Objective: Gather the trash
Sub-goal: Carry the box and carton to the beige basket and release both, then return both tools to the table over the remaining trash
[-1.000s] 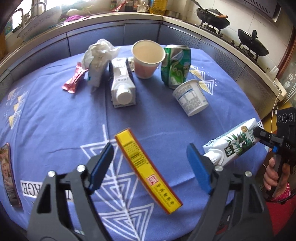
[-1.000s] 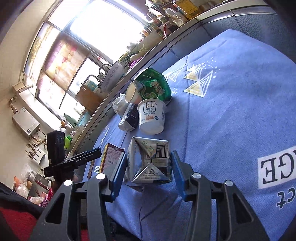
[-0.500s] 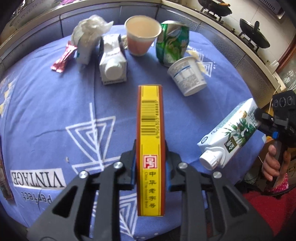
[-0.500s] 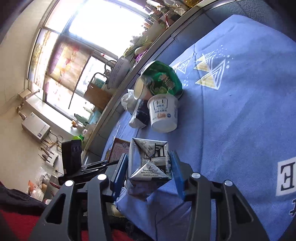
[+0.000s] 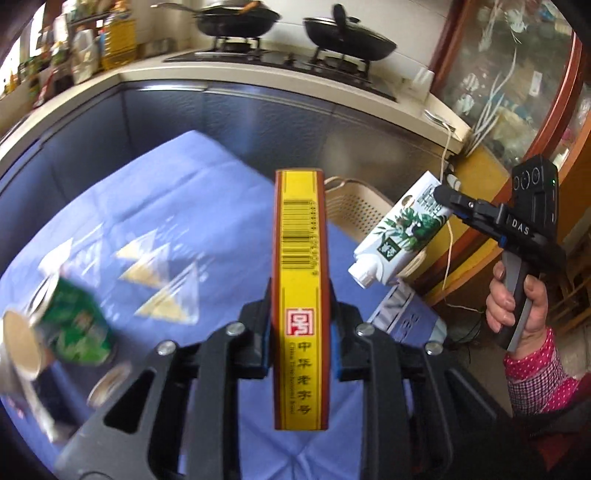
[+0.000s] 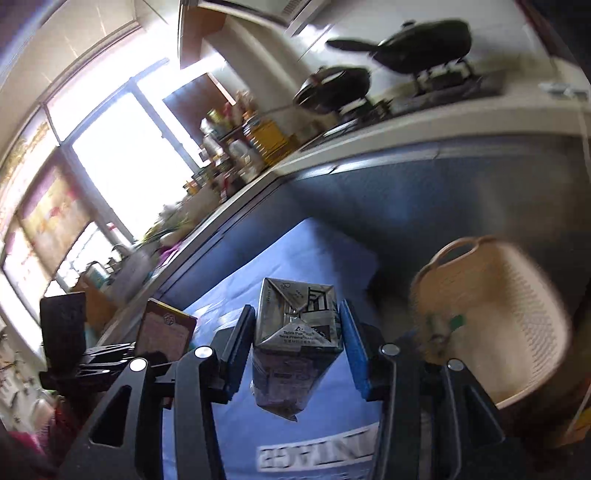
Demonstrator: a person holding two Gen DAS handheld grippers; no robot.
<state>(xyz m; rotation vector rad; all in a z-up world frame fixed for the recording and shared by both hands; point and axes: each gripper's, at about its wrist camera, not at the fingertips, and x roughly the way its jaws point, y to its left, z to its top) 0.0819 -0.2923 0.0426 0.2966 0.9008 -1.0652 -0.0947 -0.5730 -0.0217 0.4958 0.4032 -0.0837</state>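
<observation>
The yellow box (image 5: 300,295) sits clamped in my left hand-held gripper (image 5: 300,345), the milk carton (image 6: 295,332) seemingly pinched in my right hand-held gripper (image 6: 295,354).

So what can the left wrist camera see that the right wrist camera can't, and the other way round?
Only the left wrist view shows the yellow box's barcode face, the green can and paper cup on the table, and the right hand on its handle. Only the right wrist view shows the bright window and the inside of the beige basket. Both show the milk carton shut in the right gripper, the blue tablecloth and the pans on the stove.
</observation>
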